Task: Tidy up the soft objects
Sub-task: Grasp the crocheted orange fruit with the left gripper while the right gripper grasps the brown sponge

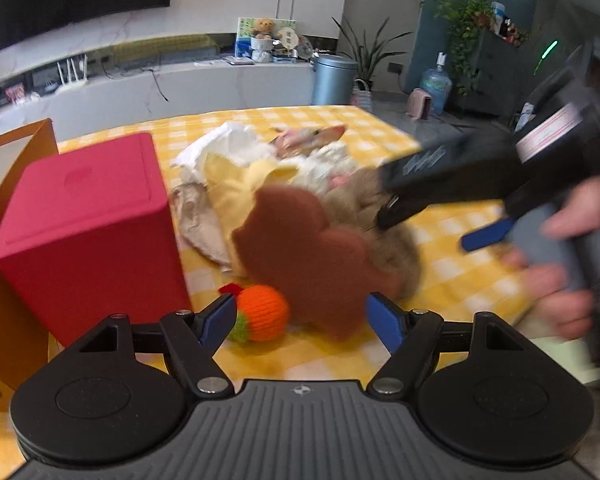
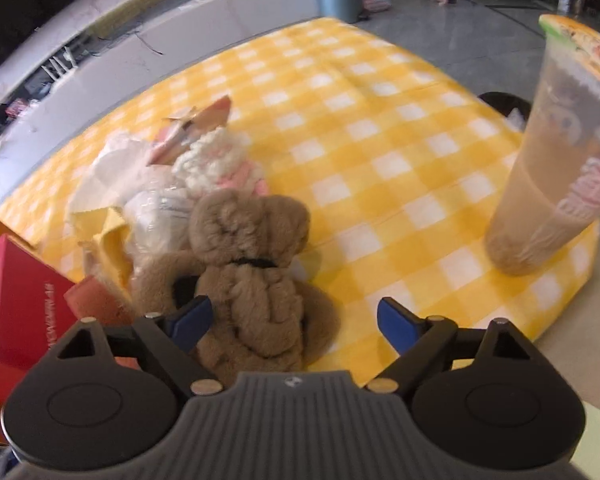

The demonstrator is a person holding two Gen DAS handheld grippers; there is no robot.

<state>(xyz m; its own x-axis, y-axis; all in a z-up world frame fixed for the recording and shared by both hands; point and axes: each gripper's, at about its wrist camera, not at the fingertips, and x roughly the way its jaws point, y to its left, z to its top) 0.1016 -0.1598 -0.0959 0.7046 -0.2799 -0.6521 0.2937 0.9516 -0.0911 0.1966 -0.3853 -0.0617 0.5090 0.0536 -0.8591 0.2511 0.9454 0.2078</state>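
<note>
Soft toys (image 1: 300, 200) lie heaped mid-surface (image 2: 380, 140), the tan plush bear (image 2: 252, 264) lying with its long axis near-to-far.
Both left tongs (image 1: 302, 322) and right tongs (image 2: 292, 320) are spread, pinching nothing. A red box (image 1: 88, 232) stands left, a tall cup (image 2: 556, 168) right. The brown flat toy (image 1: 300, 256) hides part of the blurred heap.

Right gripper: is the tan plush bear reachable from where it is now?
Probably yes. The right gripper is open just above the tan plush bear, whose body lies by its left finger; nothing covers the bear. The drink cup stands well clear.
</note>
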